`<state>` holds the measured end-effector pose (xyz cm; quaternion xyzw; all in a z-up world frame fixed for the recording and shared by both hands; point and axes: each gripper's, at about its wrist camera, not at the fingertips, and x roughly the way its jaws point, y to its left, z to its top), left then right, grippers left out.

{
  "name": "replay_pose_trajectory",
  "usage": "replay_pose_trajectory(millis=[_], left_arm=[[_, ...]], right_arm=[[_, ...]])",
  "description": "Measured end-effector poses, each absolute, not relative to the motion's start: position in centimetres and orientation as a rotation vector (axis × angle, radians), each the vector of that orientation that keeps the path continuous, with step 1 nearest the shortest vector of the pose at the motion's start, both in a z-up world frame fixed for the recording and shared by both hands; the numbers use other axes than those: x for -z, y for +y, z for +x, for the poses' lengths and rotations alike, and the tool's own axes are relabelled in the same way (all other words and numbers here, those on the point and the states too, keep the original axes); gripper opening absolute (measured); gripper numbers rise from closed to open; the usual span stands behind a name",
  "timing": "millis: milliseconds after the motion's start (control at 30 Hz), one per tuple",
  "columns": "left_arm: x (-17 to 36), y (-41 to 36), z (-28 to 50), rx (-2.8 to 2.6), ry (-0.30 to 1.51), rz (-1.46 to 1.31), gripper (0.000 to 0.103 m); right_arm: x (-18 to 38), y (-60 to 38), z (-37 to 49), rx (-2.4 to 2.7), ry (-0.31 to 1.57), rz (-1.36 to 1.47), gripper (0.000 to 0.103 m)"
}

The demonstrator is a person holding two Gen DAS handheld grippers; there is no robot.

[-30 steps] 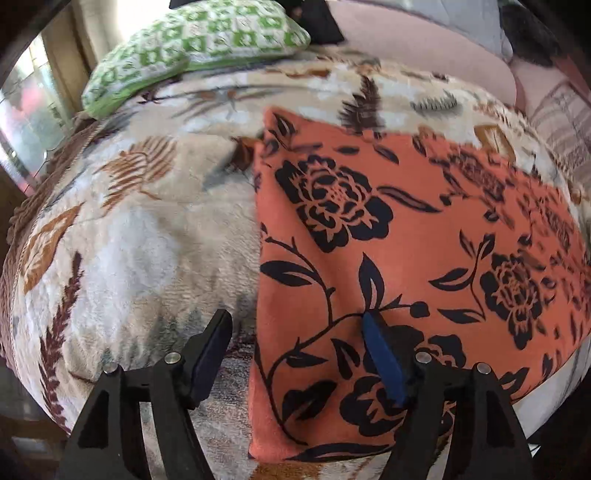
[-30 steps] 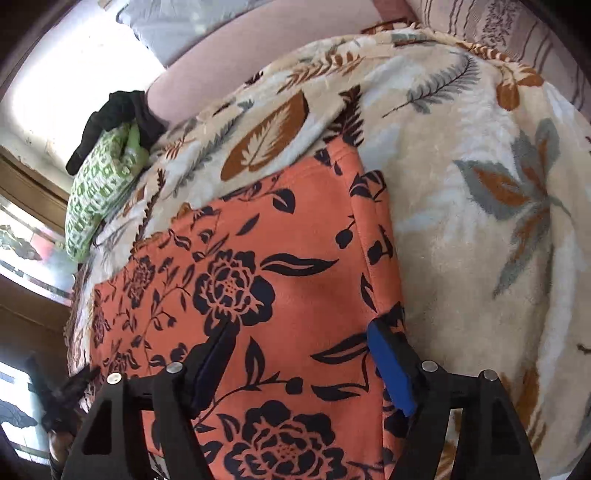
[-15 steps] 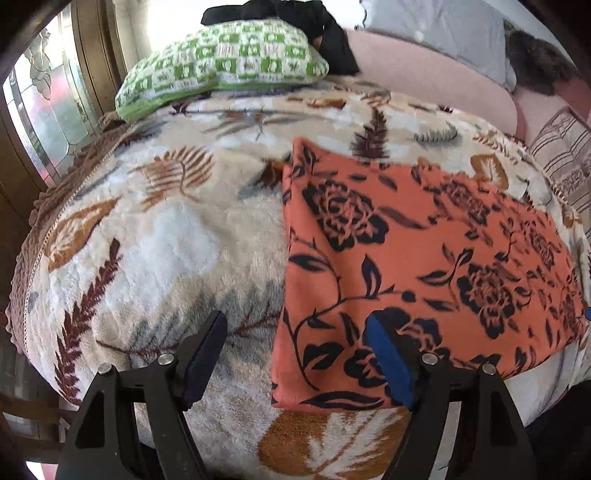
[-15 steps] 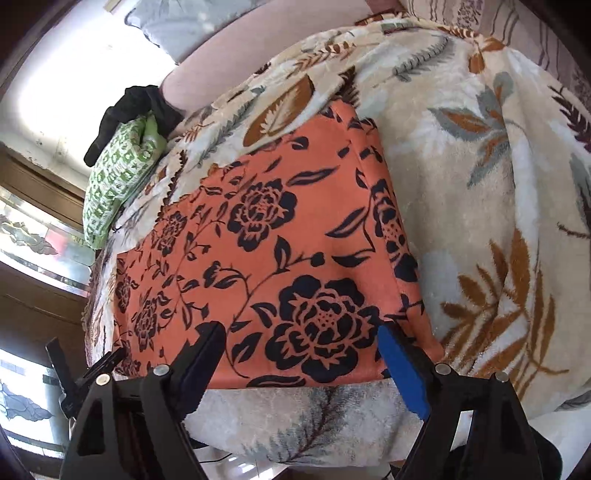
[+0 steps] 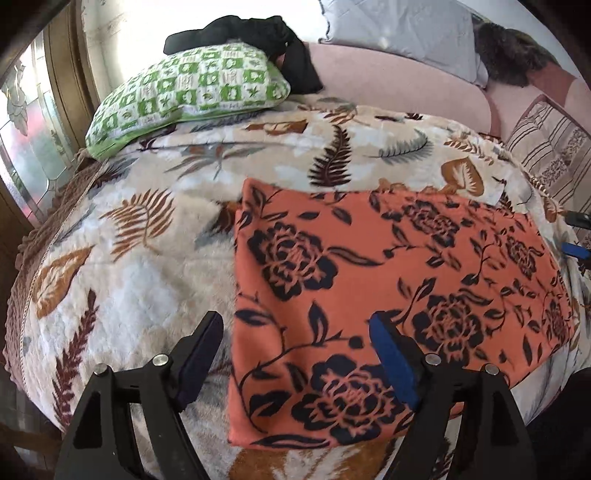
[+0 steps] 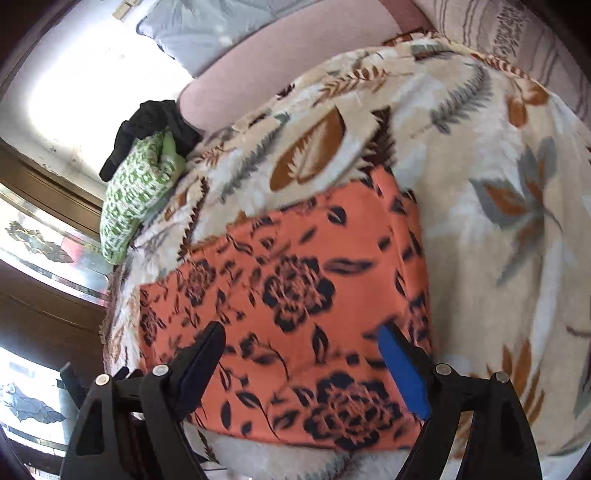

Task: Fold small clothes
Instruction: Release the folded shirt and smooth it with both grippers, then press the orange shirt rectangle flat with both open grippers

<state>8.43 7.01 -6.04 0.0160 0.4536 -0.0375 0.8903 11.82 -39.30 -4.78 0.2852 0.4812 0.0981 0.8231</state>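
Orange cloth (image 5: 369, 280) lies folded on the bed (image 5: 140, 266).
Both sets of jaws have just opened wide, holding nothing; next, pinch the corners evenly.

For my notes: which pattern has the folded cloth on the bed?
Orange with black roses and leaves; clearest in the left wrist view.

I counted one orange flowery cloth (image 5: 388, 280), one leafy blanket (image 5: 140, 266), one green checked pillow (image 5: 192, 88), one grey pillow (image 5: 402, 33), one striped cushion (image 5: 554, 147), one black bundle of cloth (image 5: 258, 35) and two grippers.
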Motion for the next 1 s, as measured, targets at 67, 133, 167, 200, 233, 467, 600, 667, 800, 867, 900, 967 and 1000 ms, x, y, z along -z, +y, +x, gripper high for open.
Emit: replay_pose_trajectory(millis=[67,133,167,200,233,467,600,667,800,867,900,967,1000], left_arm=[[7.1,6.4,9.5,0.077,0.969,0.043,0.082],[9.6,6.0,10.4,0.088,1.057,0.046,0.082],[10.9,6.0,10.6,0.078,1.089,0.044,0.082],[11.0,6.1,10.2,0.078,1.051,0.038,0.083],[10.6,6.0,9.7,0.078,1.029,0.042,0.083],[8.2,6.2,8.8,0.084,0.980,-0.015,0.083],[10.7,4.8,9.0,0.086,1.083,0.029,0.083],[10.0,4.0,8.3,0.080,1.053,0.081,0.083],[7.7,3.0,6.8,0.122,1.012,0.072,0.083],[7.1,2.5,6.5,0.126,1.006,0.082,0.083],[6.8,2.2,6.3,0.130,1.007,0.081,0.083],[6.4,1.7,6.0,0.141,1.002,0.079,0.083],[6.2,1.5,5.8,0.142,0.997,0.080,0.083]], right_arm=[[5.7,-40.4,14.8,-0.219,1.003,0.656,0.087],[8.7,-41.9,17.1,-0.197,1.030,0.704,0.087],[11.0,-42.6,17.8,-0.134,1.079,0.737,0.087],[13.1,-43.7,17.6,-0.118,1.092,0.830,0.086],[13.3,-44.8,16.7,-0.135,1.014,0.921,0.085],[7.7,-44.2,9.3,-0.154,0.940,0.875,0.086],[10.6,-42.3,4.0,-0.175,1.016,0.852,0.087],[12.3,-42.6,2.0,-0.164,1.010,0.902,0.084],[8.6,-42.5,-1.4,-0.099,0.903,0.858,0.086],[8.0,-42.1,-3.3,-0.122,0.870,0.884,0.086],[8.2,-41.7,-4.2,-0.133,0.875,0.906,0.086],[9.5,-40.4,-5.3,-0.145,0.905,0.964,0.086],[10.3,-40.1,-5.9,-0.151,0.914,1.001,0.086]])
